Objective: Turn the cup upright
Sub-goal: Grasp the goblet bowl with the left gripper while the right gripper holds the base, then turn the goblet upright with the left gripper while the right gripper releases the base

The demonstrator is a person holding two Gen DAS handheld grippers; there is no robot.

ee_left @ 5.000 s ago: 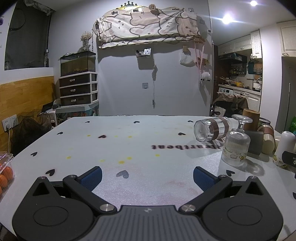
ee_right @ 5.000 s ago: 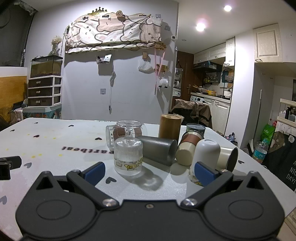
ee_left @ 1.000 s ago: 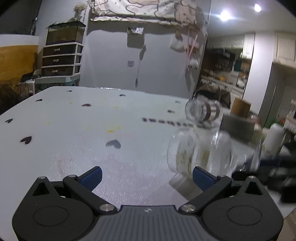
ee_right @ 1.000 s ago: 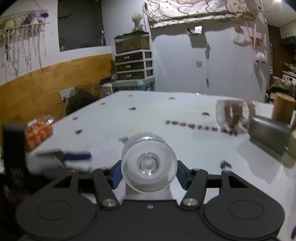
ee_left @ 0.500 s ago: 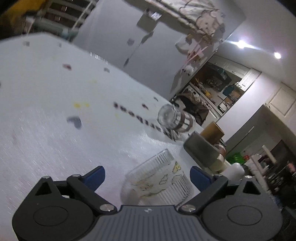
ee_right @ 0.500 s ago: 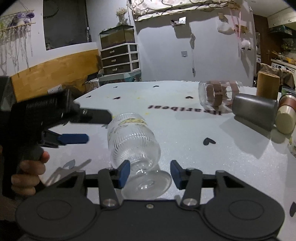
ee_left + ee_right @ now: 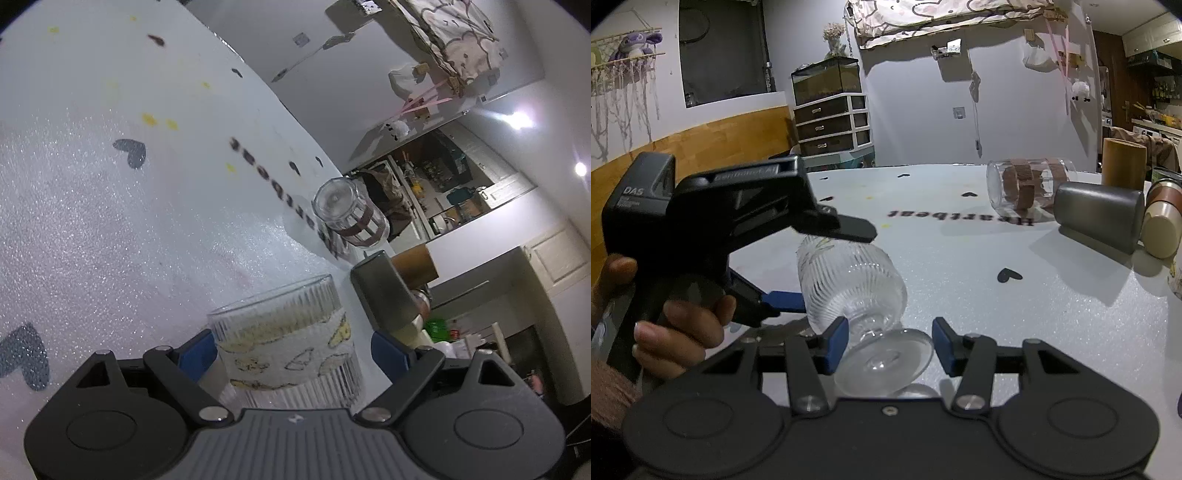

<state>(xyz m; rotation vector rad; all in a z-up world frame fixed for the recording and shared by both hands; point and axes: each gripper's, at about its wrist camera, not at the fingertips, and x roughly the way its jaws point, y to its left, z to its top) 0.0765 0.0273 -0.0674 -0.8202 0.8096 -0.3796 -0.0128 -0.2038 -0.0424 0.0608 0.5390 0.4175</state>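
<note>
The ribbed clear glass cup [image 7: 851,282] with a stem and round foot lies tilted over the white table, its rim pointing away from the right wrist camera. My right gripper [image 7: 888,343] is open, its blue pads either side of the stem and foot without pressing them. In the left wrist view the cup's bowl [image 7: 284,343] with its yellow print sits between my left gripper's [image 7: 293,350] blue pads; the left pad is close to the glass, the right pad stands off. The left gripper [image 7: 783,299] shows in the right wrist view, straddling the bowl, one finger above and one below.
Lying on the table [image 7: 960,266] at the right are a clear jar with brown bands [image 7: 1028,184], a grey cylinder [image 7: 1099,218] and a beige and brown cup [image 7: 1161,229]. A wooden cylinder [image 7: 1123,160] stands behind them. The jar [image 7: 349,214] and grey cylinder [image 7: 384,295] also show in the left wrist view.
My right gripper has opened off the cup's stem. My left gripper has tilted and moved in around the cup's bowl.
</note>
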